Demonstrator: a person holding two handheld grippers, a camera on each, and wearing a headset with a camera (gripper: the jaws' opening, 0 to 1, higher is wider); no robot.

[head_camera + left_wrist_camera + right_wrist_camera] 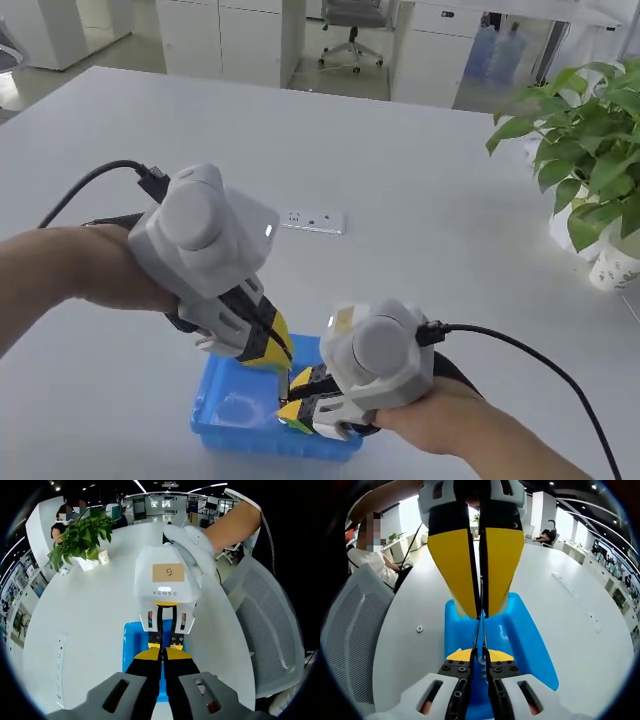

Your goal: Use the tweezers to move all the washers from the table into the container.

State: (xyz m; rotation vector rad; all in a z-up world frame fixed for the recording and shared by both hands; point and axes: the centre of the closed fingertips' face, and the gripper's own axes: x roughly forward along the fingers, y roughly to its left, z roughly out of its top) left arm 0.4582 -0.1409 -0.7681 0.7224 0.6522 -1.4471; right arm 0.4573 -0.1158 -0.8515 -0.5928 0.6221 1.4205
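left gripper [272,352] and right gripper [296,404] tip to tip over the blue container [225,418], table's [400,150] near edge
both pinch the tweezers [480,632]; a washer [420,628] lies on the table beside the container.

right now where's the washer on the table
In the right gripper view the washer lies on the white table, apart from the blue container on its view-left side, toward the mesh chair back.

Head view looking down from above, gripper views close, facing each other, sharing blue container [222,412] [131,641] [532,652]
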